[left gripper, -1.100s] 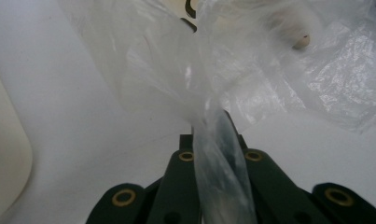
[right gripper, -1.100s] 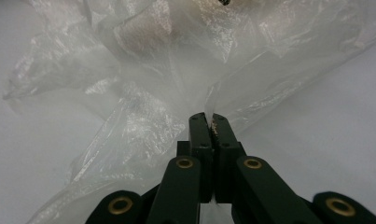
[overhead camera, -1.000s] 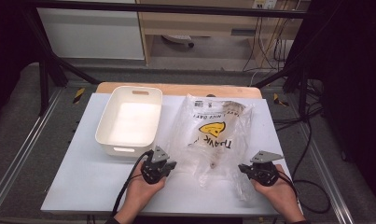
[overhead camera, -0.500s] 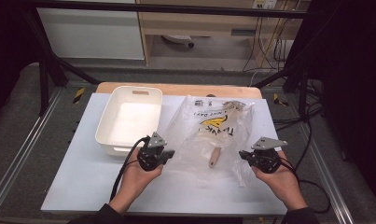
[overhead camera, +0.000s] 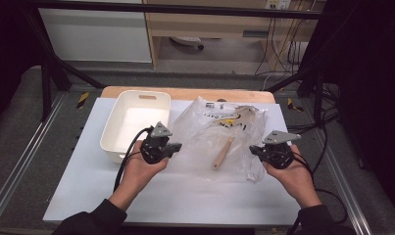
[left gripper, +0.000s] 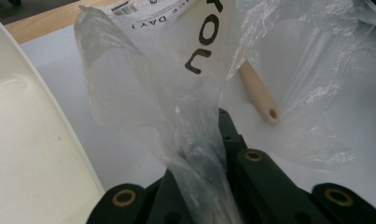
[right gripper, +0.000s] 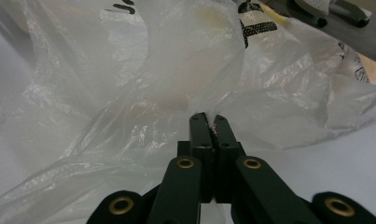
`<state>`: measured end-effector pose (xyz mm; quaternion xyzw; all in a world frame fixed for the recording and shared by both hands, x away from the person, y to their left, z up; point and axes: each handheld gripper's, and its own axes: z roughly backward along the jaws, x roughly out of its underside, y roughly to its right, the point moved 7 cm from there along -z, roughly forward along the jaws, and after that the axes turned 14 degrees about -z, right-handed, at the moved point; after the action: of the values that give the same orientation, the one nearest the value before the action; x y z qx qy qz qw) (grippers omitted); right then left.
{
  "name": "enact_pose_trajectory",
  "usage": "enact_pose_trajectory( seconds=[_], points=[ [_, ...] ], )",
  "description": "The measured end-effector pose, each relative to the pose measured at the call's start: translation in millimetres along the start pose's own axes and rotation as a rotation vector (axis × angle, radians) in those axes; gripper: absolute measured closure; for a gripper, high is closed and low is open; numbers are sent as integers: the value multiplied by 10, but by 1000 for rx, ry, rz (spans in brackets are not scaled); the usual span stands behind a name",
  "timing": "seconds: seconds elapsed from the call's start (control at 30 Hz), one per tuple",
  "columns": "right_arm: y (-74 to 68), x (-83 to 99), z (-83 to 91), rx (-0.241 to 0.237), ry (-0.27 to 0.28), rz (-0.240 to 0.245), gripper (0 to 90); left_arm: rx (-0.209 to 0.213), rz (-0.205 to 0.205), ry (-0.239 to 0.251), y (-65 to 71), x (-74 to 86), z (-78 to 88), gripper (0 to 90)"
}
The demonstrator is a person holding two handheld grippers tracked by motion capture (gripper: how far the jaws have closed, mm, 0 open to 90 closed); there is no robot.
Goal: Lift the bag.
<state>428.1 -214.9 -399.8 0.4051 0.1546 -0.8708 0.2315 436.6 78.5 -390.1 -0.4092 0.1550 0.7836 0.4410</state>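
Note:
A clear plastic bag (overhead camera: 219, 132) with black and yellow print lies on the white table, its near end lifted by both grippers. Inside it rests a wooden handle (overhead camera: 223, 152), also seen through the film as a wooden handle (left gripper: 258, 91). My left gripper (overhead camera: 171, 147) is shut on the bag's left edge, and the plastic bag (left gripper: 176, 112) drapes over the left gripper (left gripper: 218, 122), hiding one jaw. My right gripper (overhead camera: 256, 151) is shut on the bag's right edge; the right gripper (right gripper: 209, 122) pinches the plastic bag (right gripper: 176, 70) between closed jaws.
A white rectangular tub (overhead camera: 134, 122) stands left of the bag, close behind my left hand; the white tub (left gripper: 27, 154) has its rim beside the left jaws. A wooden board edge (overhead camera: 185, 93) runs along the table's far side. Cables (overhead camera: 308, 127) hang off the right edge.
Both hands have risen and moved forward, lifting the bag's near edges off the table. The bag now stands up in a loose tent, with the wooden handle lying in it.

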Motion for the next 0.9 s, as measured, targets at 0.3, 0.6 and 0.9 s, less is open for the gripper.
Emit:
enact_pose_trajectory(
  seconds=[0.3,0.6,0.9],
  points=[
    [137,-282,131,34,43,0,900,-19,5,19,-203,-231,131,900],
    [289,-604,251,67,72,8,900,-38,32,44,-460,-495,240,900],
    [399,-864,303,66,97,-22,900,-67,41,63,-682,-757,274,900]
  ],
)
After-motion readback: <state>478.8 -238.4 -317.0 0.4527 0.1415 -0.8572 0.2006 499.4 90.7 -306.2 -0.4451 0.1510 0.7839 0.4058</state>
